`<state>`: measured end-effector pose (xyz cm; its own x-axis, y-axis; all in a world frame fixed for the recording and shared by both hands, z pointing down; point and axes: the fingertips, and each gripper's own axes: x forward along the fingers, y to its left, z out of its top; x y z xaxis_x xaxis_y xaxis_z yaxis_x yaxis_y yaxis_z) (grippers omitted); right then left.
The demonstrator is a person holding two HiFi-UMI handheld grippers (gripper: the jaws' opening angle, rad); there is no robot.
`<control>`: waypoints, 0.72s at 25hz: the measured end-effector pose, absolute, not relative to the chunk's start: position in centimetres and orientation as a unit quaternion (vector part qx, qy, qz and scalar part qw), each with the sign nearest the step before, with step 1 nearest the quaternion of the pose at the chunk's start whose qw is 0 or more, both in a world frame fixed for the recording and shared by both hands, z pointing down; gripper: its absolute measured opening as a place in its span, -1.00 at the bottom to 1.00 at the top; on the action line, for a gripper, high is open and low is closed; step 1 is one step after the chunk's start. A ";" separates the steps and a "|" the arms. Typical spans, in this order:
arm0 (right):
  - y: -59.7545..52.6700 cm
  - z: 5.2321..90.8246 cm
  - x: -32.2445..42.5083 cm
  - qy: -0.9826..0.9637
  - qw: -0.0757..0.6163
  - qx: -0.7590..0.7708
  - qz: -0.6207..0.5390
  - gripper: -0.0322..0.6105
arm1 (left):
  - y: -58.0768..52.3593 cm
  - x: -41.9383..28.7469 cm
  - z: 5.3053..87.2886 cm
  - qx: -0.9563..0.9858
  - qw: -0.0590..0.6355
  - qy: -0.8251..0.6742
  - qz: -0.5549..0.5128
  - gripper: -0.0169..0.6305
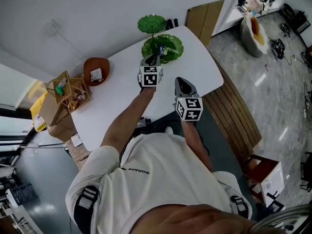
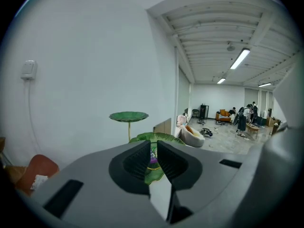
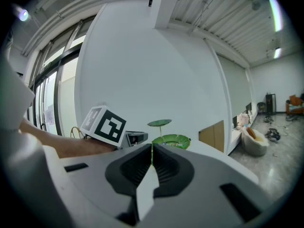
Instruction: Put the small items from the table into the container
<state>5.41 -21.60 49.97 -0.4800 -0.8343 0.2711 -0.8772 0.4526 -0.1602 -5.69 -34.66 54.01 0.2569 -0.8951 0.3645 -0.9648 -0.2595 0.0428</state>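
Small items (image 1: pixel 164 51) lie in the green lotus-leaf dish (image 1: pixel 177 48), the lower tier of a stand at the far end of the white table (image 1: pixel 200 69); a smaller leaf plate (image 1: pixel 151 23) sits above it. From the head view, the left gripper (image 1: pixel 152 60) hovers at the near rim of that dish, while the right gripper (image 1: pixel 181 81) hangs over the table's right edge, closer to the person. A brown bowl (image 1: pixel 96 70) holding a white card stands at the left edge.

Left gripper view: the left gripper (image 2: pixel 154 151) has its jaws a narrow slit apart with nothing clamped; through the slit show the leaf dish (image 2: pixel 164 137) and a purple item (image 2: pixel 153 160) in it.

Right gripper view: the right gripper (image 3: pixel 152 152) has its jaws together and empty, pointing toward the leaf dish (image 3: pixel 172 140).
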 end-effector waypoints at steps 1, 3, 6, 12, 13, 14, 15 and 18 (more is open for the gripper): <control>-21.5 49.9 5.2 -0.849 0.076 0.504 0.140 -0.86 | -34.3 -5.9 53.7 0.782 0.128 -0.596 0.131 -0.81; -21.1 49.8 4.9 -0.850 0.075 0.502 0.139 -0.86 | -33.5 -6.2 53.0 0.781 0.127 -0.599 0.122 -0.82; -20.8 49.7 4.4 -0.853 0.075 0.498 0.138 -0.86 | -32.7 -6.4 52.3 0.782 0.136 -0.599 0.105 -0.84; -19.9 49.2 3.3 -0.857 0.074 0.493 0.130 -0.86 | -30.7 -6.5 50.7 0.786 0.124 -0.598 0.091 -0.93; -19.8 49.0 3.2 -0.857 0.073 0.493 0.128 -0.86 | -30.2 -6.6 50.5 0.787 0.122 -0.598 0.089 -0.93; -19.7 48.9 3.0 -0.858 0.073 0.493 0.125 -0.86 | -29.7 -6.6 50.4 0.788 0.121 -0.597 0.087 -0.93; -19.5 48.7 2.9 -0.858 0.072 0.493 0.122 -0.86 | -29.3 -6.6 50.2 0.789 0.120 -0.597 0.085 -0.93; -19.1 48.5 2.5 -0.859 0.071 0.493 0.115 -0.86 | -28.2 -6.7 50.0 0.790 0.122 -0.596 0.077 -0.93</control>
